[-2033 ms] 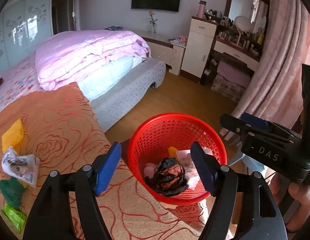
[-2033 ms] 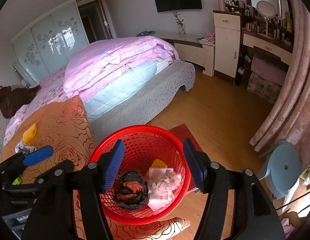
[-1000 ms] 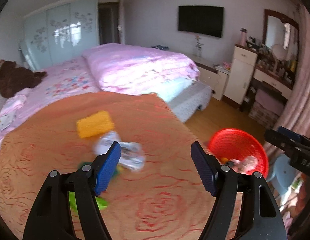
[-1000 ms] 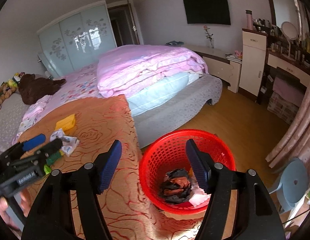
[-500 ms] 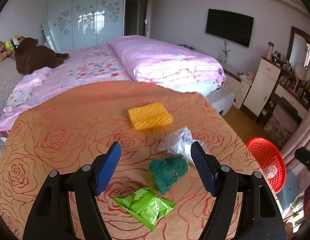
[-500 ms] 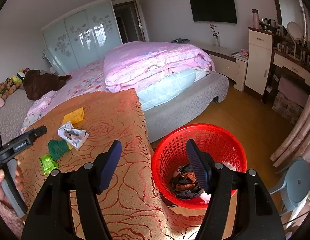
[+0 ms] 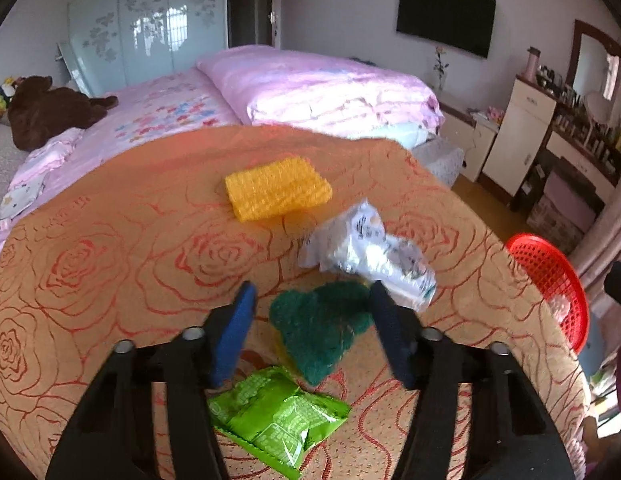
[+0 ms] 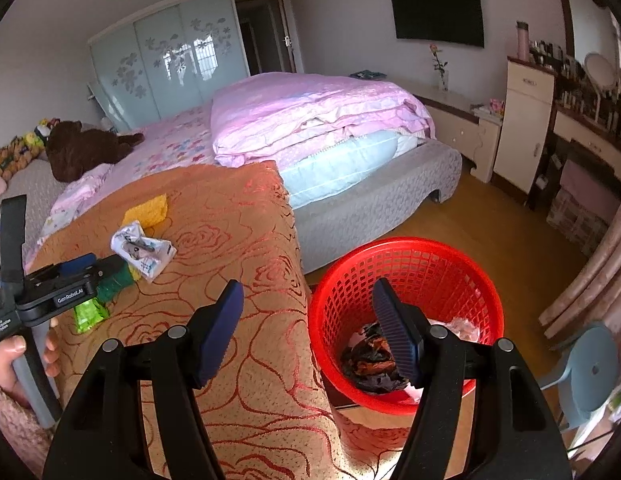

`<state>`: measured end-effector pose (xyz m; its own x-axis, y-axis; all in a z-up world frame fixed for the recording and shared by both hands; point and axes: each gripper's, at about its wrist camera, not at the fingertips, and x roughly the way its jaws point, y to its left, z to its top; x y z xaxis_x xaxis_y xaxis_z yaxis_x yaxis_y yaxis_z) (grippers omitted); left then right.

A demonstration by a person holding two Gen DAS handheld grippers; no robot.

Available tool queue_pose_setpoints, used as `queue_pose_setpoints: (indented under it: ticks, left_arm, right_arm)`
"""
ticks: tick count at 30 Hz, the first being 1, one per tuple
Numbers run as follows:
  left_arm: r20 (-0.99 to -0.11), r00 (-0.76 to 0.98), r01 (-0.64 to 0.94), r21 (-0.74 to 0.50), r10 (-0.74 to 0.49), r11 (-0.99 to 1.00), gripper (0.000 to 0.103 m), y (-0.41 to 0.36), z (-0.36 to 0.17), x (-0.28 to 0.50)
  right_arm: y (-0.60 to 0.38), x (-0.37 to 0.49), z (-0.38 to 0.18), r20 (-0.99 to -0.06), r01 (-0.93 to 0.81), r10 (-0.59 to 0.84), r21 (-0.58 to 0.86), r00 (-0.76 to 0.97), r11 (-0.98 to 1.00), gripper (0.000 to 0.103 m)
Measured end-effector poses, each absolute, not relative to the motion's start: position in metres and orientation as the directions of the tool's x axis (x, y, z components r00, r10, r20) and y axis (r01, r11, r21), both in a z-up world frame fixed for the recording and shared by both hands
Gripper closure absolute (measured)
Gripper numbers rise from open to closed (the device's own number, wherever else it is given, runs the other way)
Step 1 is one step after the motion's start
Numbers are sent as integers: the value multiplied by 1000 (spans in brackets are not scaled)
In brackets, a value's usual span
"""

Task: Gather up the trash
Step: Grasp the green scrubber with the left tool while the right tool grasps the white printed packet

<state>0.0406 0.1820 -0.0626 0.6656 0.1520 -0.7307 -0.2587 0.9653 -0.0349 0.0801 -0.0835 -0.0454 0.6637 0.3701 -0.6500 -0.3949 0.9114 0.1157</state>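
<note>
An orange rose-patterned cover [image 7: 110,248] carried four pieces of trash. A yellow ribbed pad [image 7: 276,189] lay farthest from the left gripper [image 7: 312,312]; nearer and to the right lay a crumpled white printed wrapper [image 7: 370,256]; just beside that was a dark green scrubby wad [image 7: 318,330]; closest to the camera lay a bright green packet [image 7: 276,414]. The left gripper's blue pads were spread apart on either side of the green wad, holding nothing, and the right-hand pad sat close against the white wrapper's edge. Whether the pads touched the wad could not be told.

Beyond the cover stood a bed [image 8: 322,120] with pink quilts and a brown plush toy [image 8: 84,148].

A red mesh basket [image 8: 410,264] stood on the wooden floor [image 8: 490,216] just beside the cover's hanging edge. Inside it lay a crumpled black-and-orange bag [image 8: 370,364] and some pale pink paper [image 8: 464,328]. The right gripper [image 8: 310,324] hung open and empty, one pad over the cover, the other over the basket. A blue stool [image 8: 590,368] stood near the basket.
</note>
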Motion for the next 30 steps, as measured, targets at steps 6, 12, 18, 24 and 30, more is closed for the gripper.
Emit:
queue_pose_setpoints:
  ticks: [6,12,18,24,30]
  left_arm:
    - [-723,679,-226,-40,128,973,65,178,-62,36]
    - [-719,686,-220,-65,108,973,70,184,-61,33]
    - [-688,701,-308,-60,184,950,70,202,-54,24]
    - [-663,723,-380,-143,196,914,70,224,-50,17]
    - [-664,724,-414,-201,187,888,70,239,-52,14]
  right_arm:
    - [-67,84,-52,-663,-410,383,124,643,904,38]
    - [-40,87,-54,-665,-445,411,130,623,886,38]
    - [-1,97,-49,-664,-523,453,108,595,845,38]
    - [46,102,-58,-687,-617,503,100,525,781,38]
    - [85,101,-61,-696,-703,542,75,471,707,38]
